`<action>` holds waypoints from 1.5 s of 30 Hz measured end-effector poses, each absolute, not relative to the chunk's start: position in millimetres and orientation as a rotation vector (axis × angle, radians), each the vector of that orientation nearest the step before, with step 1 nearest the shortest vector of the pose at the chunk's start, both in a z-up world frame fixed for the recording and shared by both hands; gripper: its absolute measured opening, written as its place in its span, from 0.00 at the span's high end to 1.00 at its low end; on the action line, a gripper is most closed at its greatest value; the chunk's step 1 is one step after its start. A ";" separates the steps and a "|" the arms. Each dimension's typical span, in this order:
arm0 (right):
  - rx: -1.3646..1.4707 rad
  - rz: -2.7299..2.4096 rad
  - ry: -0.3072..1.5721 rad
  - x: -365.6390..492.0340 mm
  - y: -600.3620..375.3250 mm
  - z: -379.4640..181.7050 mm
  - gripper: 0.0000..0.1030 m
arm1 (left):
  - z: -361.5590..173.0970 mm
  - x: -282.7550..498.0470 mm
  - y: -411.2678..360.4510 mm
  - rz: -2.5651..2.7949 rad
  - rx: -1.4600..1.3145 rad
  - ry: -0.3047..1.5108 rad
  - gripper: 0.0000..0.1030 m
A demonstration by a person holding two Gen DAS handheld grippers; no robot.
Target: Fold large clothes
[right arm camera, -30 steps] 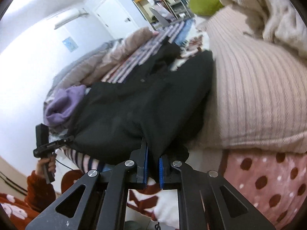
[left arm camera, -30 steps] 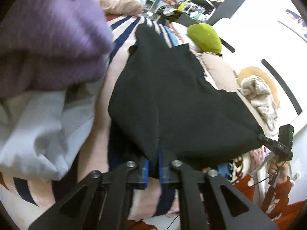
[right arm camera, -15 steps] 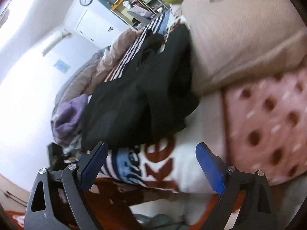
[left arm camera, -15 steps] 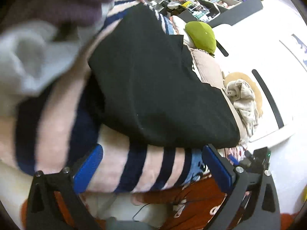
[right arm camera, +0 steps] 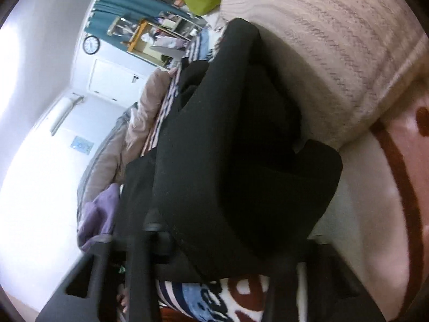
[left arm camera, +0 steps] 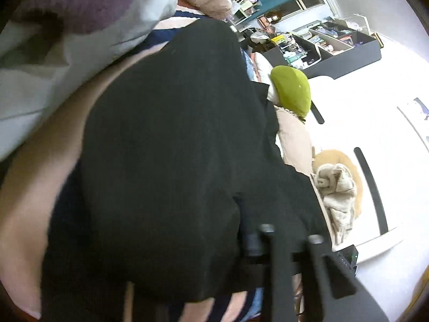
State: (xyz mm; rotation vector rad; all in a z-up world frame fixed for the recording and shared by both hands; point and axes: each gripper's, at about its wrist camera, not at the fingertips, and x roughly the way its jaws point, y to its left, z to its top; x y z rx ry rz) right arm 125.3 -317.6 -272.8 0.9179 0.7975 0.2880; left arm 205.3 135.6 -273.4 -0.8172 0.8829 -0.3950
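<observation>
A large black garment (left arm camera: 166, 147) lies folded on the bed and fills the middle of both wrist views. In the left wrist view my left gripper (left arm camera: 214, 241) is low at the garment's near edge, its jaws closing. Black cloth drapes over one finger and fills the gap; only the right finger (left arm camera: 270, 241) shows, blurred. In the right wrist view the thick folded end of the garment (right arm camera: 228, 161) sits between the jaws of my right gripper (right arm camera: 214, 241), which are closing on it too. Its left finger (right arm camera: 152, 230) shows; the other is mostly under the cloth.
A purple garment (left arm camera: 88, 2) and pale grey cloth (left arm camera: 53, 67) are piled to the left on the pink and navy striped blanket (left arm camera: 34, 174). To the right are a ribbed beige pillow (right arm camera: 335, 53), a green cushion (left arm camera: 292, 88) and crumpled beige cloth (left arm camera: 337, 193). A patterned blanket (right arm camera: 214, 297) lies underneath.
Both grippers let go of the garment's edge and opened wide half a second ago. Both then sank, rolled and came together again on the black cloth.
</observation>
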 end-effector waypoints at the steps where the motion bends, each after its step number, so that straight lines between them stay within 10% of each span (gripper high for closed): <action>1: 0.896 0.299 0.785 123.2 -315.3 -268.2 0.84 | -268.4 201.7 133.6 -0.395 -0.781 0.877 0.83; 10: 0.819 0.448 0.743 66.9 -315.7 -230.8 0.88 | -225.2 116.4 137.7 -0.455 -0.671 0.854 0.85; 15: 0.731 0.413 0.835 44.9 -316.5 -245.1 0.77 | -240.6 89.0 147.1 -0.348 -0.567 0.978 0.49; 27: 0.421 0.298 0.806 -11.6 -357.8 -176.9 0.45 | -112.1 43.0 191.5 -0.268 -0.344 0.738 0.29; 38: 0.324 0.672 0.607 110.2 -294.5 -25.3 0.11 | 14.6 198.0 102.2 -0.540 -0.117 0.618 0.09; 45: 0.331 0.600 0.746 282.9 -244.7 -33.7 0.11 | -35.6 371.6 37.1 -0.499 -0.067 0.796 0.08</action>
